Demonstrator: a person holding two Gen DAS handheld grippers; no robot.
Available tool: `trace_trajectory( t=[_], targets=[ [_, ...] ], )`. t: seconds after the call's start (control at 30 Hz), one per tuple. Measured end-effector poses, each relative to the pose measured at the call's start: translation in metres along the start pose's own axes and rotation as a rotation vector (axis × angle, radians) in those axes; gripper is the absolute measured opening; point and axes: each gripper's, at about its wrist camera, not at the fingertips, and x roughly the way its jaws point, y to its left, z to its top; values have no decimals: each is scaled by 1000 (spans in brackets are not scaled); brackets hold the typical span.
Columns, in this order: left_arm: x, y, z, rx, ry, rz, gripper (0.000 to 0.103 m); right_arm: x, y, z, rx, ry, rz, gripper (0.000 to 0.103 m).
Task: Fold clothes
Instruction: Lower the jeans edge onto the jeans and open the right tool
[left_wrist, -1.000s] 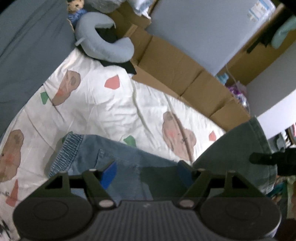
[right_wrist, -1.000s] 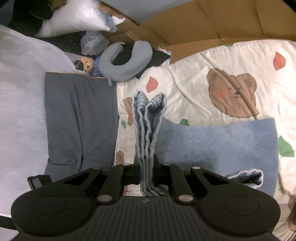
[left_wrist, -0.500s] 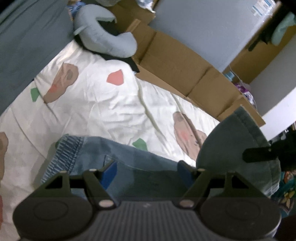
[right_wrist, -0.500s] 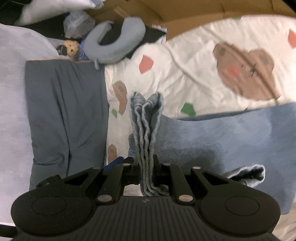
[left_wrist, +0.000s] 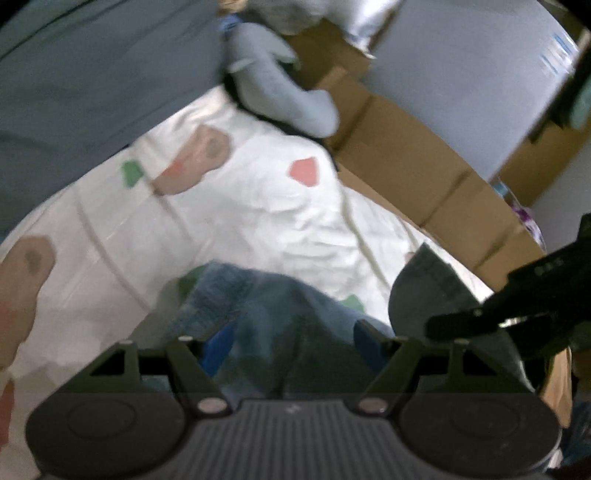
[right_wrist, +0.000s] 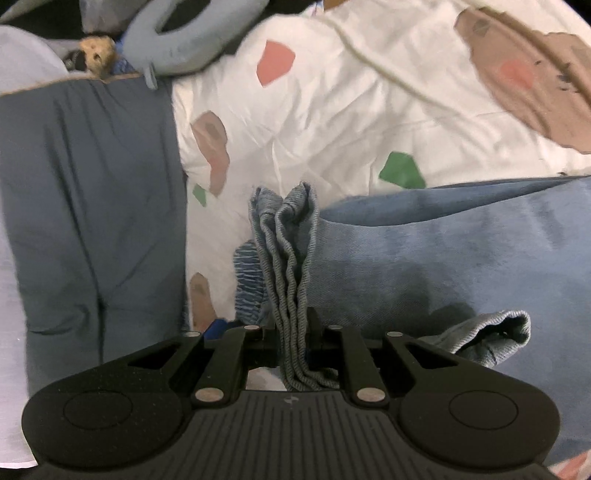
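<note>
Blue jeans (right_wrist: 443, 258) lie on a white bedsheet (right_wrist: 332, 122) printed with bears. My right gripper (right_wrist: 291, 325) is shut on the bunched leg hems (right_wrist: 288, 240), which stand up between its fingers. Under them shows the ribbed elastic waistband (right_wrist: 245, 284). A loose cuff (right_wrist: 495, 330) hangs at the right. In the blurred left wrist view, my left gripper (left_wrist: 293, 341) is open low over the jeans (left_wrist: 273, 302), its blue pads (left_wrist: 219, 345) wide apart with denim below them. The lifted leg end (left_wrist: 424, 291) hangs at the right, held by the right gripper's black body (left_wrist: 524, 306).
A dark grey pillow (right_wrist: 92, 203) lies along the left of the sheet. A light blue neck pillow (right_wrist: 192, 40) and a small plush toy (right_wrist: 98, 55) sit at the far end. Flattened cardboard (left_wrist: 424, 177) lines the sheet's far edge.
My right gripper has carried the held hems lower and closer over the jeans, toward the waistband. The left gripper has shifted over the denim, still open; its view is now blurred by motion.
</note>
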Motion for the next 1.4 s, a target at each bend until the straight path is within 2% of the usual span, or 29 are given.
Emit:
trace_trajectory(
  t=[0.2, 0.27, 0.3, 0.37, 0.43, 0.47, 0.57, 0.67, 1.03, 1.17, 1.2, 1.27, 1.4],
  targets=[
    [-11, 28, -6, -69, -14, 39, 72, 48, 11, 13, -76, 30, -83, 13],
    [-13, 32, -9, -79, -7, 39, 72, 61, 13, 15, -85, 41, -106, 16],
    [-14, 33, -10, -79, -7, 37, 72, 68, 13, 16, -87, 49, -111, 20],
    [-16, 33, -11, -77, -10, 31, 74, 77, 19, 14, -96, 71, -101, 41],
    [-17, 33, -12, -79, -13, 28, 74, 81, 27, 12, -113, 82, -99, 53],
    [-17, 33, -12, -84, -16, 30, 75, 81, 31, 11, -116, 87, -96, 55],
    [-18, 35, -11, -100, -26, 33, 75, 79, 39, 10, -108, 108, -82, 56],
    [-19, 36, -12, -115, -38, 34, 75, 74, 48, 9, -97, 138, -66, 64],
    [-12, 29, -16, -116, -12, 35, 75, 71, 67, 29, -156, 187, -70, 66],
    [-11, 27, -16, -114, -9, 35, 75, 87, 79, 33, -200, 234, -128, 68],
    [-10, 27, -17, -114, -8, 36, 75, 91, 83, 33, -216, 245, -146, 70],
    [-9, 26, -17, -113, -7, 36, 75, 101, 92, 35, -248, 269, -178, 82],
    [-8, 25, -18, -111, -4, 37, 76, 122, 103, 34, -287, 318, -223, 87]
  ],
)
